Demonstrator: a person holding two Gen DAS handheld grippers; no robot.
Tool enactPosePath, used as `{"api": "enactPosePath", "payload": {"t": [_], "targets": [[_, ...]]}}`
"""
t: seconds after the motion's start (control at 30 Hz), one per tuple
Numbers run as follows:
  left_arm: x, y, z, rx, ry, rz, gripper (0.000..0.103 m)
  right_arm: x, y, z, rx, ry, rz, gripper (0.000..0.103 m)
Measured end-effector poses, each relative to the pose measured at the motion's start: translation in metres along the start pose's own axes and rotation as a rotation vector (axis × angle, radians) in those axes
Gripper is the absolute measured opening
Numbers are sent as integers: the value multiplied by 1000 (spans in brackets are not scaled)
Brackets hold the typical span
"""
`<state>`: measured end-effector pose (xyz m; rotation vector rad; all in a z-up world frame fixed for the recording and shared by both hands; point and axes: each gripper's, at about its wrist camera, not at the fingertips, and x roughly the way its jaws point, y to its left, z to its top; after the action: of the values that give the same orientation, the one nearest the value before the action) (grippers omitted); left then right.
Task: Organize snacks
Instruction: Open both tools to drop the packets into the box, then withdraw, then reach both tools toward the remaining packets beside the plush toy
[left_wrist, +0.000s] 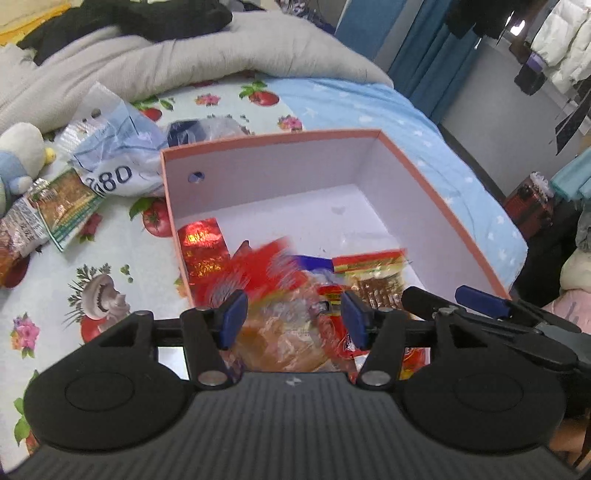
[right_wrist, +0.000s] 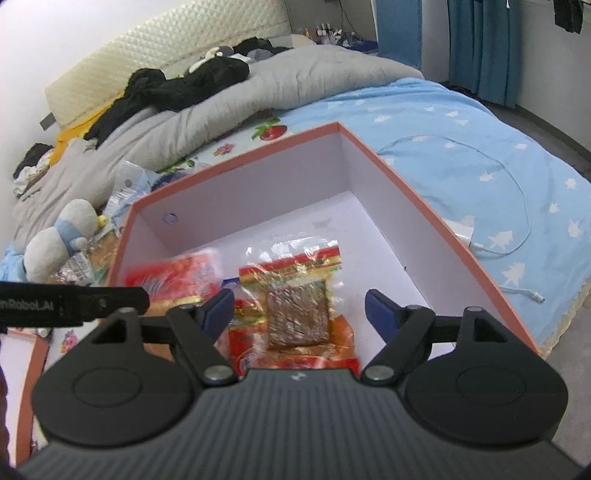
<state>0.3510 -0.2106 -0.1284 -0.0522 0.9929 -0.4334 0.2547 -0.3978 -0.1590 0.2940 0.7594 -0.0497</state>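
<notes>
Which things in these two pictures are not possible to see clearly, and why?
- Left wrist view: the red packet in the box is motion-blurred; its print is unreadable.
- Left wrist view: the left hand-held gripper body hides the snacks nearest it.
- Right wrist view: the plush toy hides snacks behind it.

A grey quilt (right_wrist: 295, 77) lies bunched across the upper part of the bed, with black clothes (right_wrist: 184, 83) heaped on it. A plush toy (right_wrist: 55, 243) sits at left. A white charger cable (right_wrist: 517, 206) loops over the blue sheet (right_wrist: 461, 122) at right. Blue curtains (right_wrist: 484, 44) hang at upper right.
</notes>
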Motion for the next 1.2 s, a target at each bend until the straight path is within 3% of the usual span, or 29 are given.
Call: {"api": "enactPosePath", "payload": {"t": [0.27, 0.67, 1.2], "targets": [[-70, -2, -18, 18, -103, 12, 62, -52, 20, -8, -8, -77, 44, 79], [-171, 20, -78, -29, -215, 41, 62, -121, 62, -41, -50, -145, 128, 79], [-237, 51, -166, -117, -275, 86, 62, -160, 104, -99, -149, -157, 239, 79]]}}
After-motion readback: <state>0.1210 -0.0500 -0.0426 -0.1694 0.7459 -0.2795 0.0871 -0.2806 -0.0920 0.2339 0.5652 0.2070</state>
